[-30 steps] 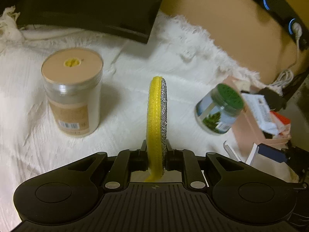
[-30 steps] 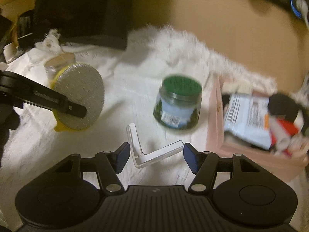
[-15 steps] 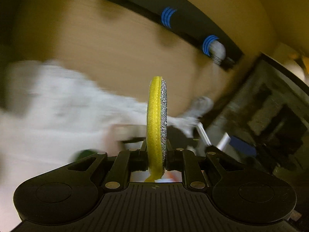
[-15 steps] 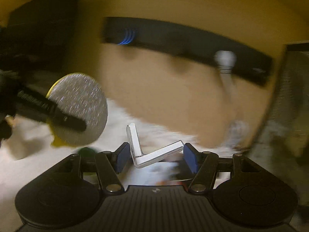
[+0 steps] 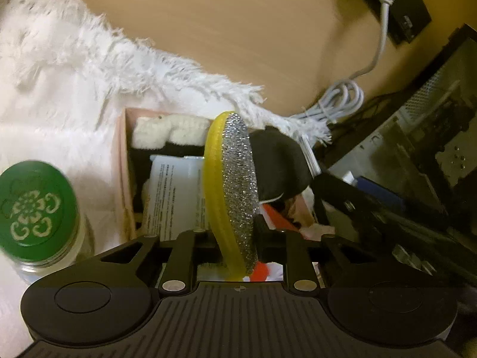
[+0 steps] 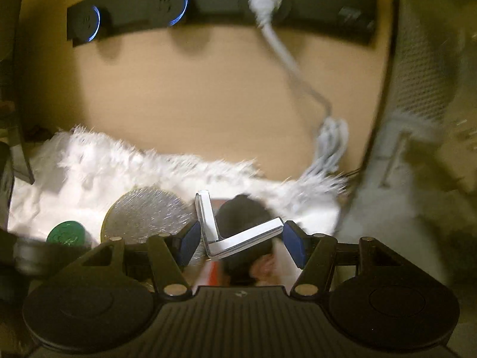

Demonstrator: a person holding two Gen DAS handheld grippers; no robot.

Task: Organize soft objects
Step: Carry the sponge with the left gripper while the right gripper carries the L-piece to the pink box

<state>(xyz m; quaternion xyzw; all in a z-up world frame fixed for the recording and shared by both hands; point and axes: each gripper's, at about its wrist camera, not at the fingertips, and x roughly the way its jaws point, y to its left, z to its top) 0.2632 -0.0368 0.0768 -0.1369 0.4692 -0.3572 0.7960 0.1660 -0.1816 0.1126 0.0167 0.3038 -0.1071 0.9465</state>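
Left claw [image 5: 235, 238] has swung from the open white cloth [image 5: 59, 95] over to the pink box [image 5: 122, 161] and now holds the round scrubber [image 5: 231, 185], yellow sponge on one face and silver mesh on the other, edge-on above the box contents. Its jaws have just been opening a little, the scrubber between them and leaning slightly, so the grip looks to be loosening; likely a drop into the box is the step in hand. The green-lidded jar [image 5: 32, 208] stands on the cloth just left of the box. Inside the box are a white fluffy thing [image 5: 167, 128], a printed white packet [image 5: 170, 197], a black soft lump [image 5: 280, 167] and red bits, mostly covered by the scrubber and claw. Right claw [image 6: 238, 237] stands half open, pads against the ends of a bent white plastic piece [image 6: 238, 238]; it has travelled to the same box too. Whether that piece is pinched or just resting between the pads is hard to tell. The right view is blurred, and the box there is nearly hidden behind the claw. The box's far right edge is lost in clutter.
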